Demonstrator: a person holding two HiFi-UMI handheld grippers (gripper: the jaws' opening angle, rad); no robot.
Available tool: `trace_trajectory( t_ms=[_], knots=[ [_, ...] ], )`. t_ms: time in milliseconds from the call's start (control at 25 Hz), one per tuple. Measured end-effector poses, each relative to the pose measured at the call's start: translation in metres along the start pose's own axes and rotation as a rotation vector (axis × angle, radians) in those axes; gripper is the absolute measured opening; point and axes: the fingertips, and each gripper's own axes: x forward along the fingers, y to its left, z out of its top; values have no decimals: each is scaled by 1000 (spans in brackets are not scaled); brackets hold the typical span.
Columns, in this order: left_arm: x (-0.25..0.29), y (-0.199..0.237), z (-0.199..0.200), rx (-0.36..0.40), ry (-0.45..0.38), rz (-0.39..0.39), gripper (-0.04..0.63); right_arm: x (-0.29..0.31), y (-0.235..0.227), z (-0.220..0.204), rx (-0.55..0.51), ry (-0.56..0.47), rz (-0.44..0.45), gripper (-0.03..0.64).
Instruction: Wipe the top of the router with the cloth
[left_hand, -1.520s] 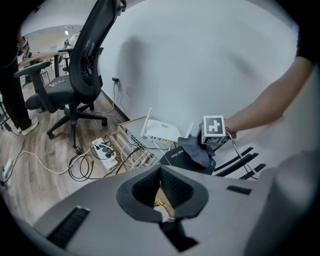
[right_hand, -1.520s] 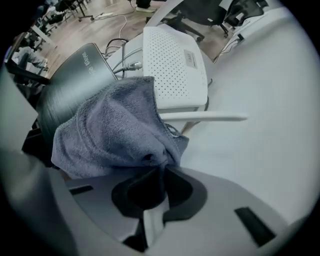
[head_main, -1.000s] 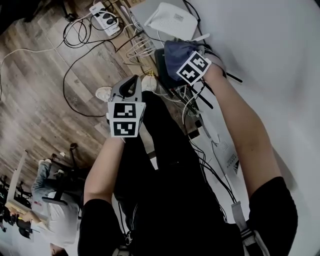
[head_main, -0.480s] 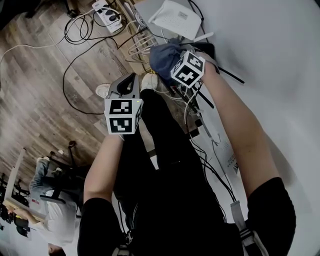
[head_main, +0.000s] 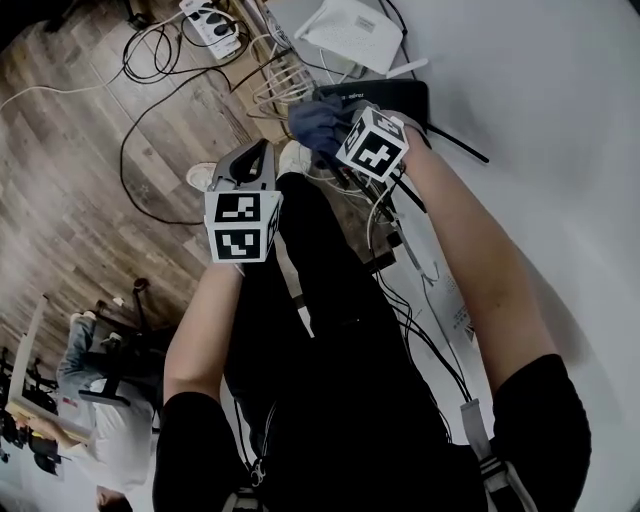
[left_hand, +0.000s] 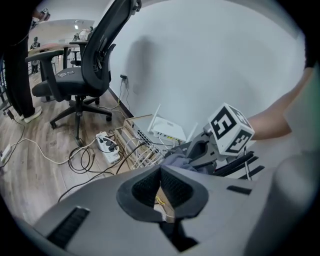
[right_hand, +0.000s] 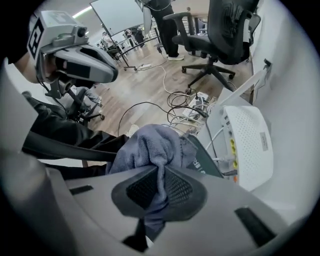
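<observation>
The right gripper (head_main: 333, 135) drags the cloth (head_main: 312, 124) leftward toward the edge of the black router (head_main: 397, 97), baring more of its top. The left gripper (head_main: 254, 163) seems to drift slightly left.

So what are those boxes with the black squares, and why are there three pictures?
A person is holding two grabbing tools, one in each hand; the boxes are part of them. One picture comes from a camera on the person's head, looking down. The other two come from cameras riding on the tools. The right claw is pinching a bluish cloth by the black router on the white surface. A white router lies beside it. The left claw is shut and holds nothing.
</observation>
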Motion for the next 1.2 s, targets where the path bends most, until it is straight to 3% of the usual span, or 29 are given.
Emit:
trace_trajectory(
  t_ms=[200,560,1000,1200],
  knots=[
    [5,3,0,-7,10,1,3,2,5,-5,-34,3,6,21],
    [12,4,4,1,30,-3,3,-4,-19,-54,-119,171,-19,21],
    [24,-8,12,21,42,-29,3,-16,-72,-136,23,477,-102,21],
    [25,-5,11,21,42,-20,3,-22,-92,-168,8,568,-160,21]
  ],
)
